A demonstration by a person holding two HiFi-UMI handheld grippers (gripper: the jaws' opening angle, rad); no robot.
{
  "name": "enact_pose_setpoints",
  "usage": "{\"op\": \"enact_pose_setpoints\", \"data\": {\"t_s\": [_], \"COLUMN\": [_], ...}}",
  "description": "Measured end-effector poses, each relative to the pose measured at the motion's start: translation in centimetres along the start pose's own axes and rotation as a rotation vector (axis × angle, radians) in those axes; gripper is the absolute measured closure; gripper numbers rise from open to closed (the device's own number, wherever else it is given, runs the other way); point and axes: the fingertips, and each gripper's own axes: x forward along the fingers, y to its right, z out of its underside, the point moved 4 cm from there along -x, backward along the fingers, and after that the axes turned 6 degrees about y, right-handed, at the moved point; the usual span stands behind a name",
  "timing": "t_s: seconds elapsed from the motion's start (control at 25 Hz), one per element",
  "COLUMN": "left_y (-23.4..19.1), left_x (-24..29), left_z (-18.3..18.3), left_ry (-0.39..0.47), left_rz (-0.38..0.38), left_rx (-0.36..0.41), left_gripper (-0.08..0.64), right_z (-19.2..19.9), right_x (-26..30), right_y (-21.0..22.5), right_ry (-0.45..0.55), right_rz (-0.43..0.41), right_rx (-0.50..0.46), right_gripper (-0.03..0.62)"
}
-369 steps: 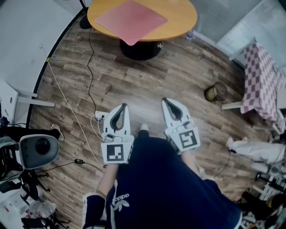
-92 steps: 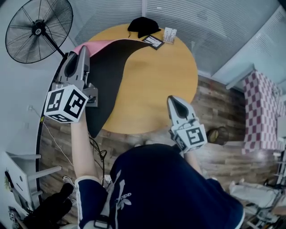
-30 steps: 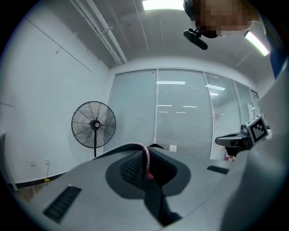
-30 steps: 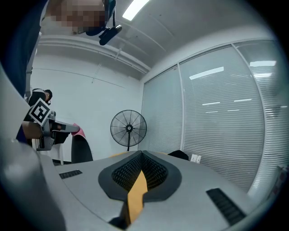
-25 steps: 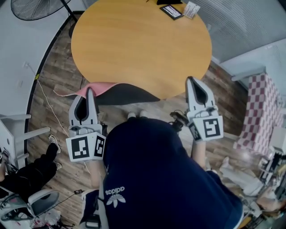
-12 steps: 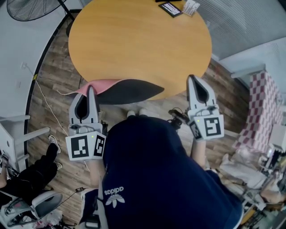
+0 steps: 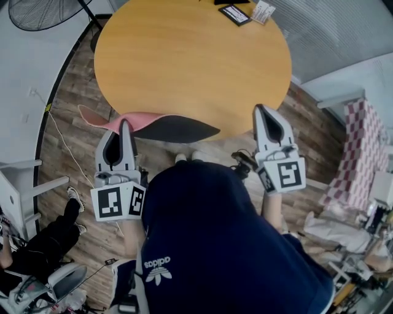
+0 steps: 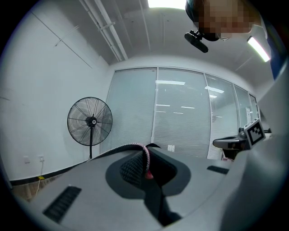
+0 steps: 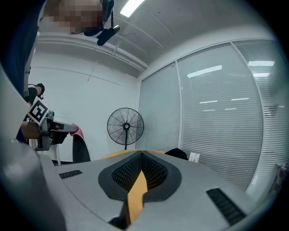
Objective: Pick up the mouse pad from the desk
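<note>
The mouse pad (image 7: 175, 128), pink on top and black beneath, hangs in the air just off the near edge of the round wooden table (image 7: 190, 61). My left gripper (image 7: 125, 123) is shut on its near edge. In the left gripper view the pad's pink braided edge (image 8: 146, 161) is pinched at the tips of that gripper (image 8: 145, 151). My right gripper (image 7: 260, 110) is shut on nothing, at the table's near right edge. In the right gripper view its tips (image 9: 141, 154) meet over the tabletop, and the pad (image 9: 79, 149) droops from the left gripper (image 9: 45, 126).
A black card (image 7: 236, 14) and a white card (image 7: 263, 11) lie at the table's far side. A standing fan (image 7: 46, 12) is at the far left, a checkered cloth (image 7: 362, 147) at the right. A seated person's legs (image 7: 37, 236) are at the lower left, by a floor cable.
Both grippers have stayed where they were. The hanging pad has flapped, and its pink corner now sticks out further to the left.
</note>
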Motion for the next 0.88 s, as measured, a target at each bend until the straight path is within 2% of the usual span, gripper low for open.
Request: {"op": "enact_pose_setpoints", "data": {"t_s": [0.44,0.56,0.88], "left_y": [-0.3,-0.3,-0.2], "left_x": [1.6,1.8,2.9], "left_z": [-0.1,-0.2,-0.1], "left_ry": [0.0,0.002,-0.009], "left_rz": [0.003,0.003,0.01], "left_rx": [-0.003,-0.005,-0.012], "left_gripper": [0.54,0.54,0.54], "right_z": [-0.3,0.1,1.0], "right_x": [1.7,1.7,2.2], "right_y": [0.4,0.8,1.6], "right_ry": [0.022,-0.008,-0.046], "right_rz": [-0.007,-0.004,0.007], "right_rx": [0.033,0.004,0.008], "right_gripper": [0.589,0.589,0.589]}}
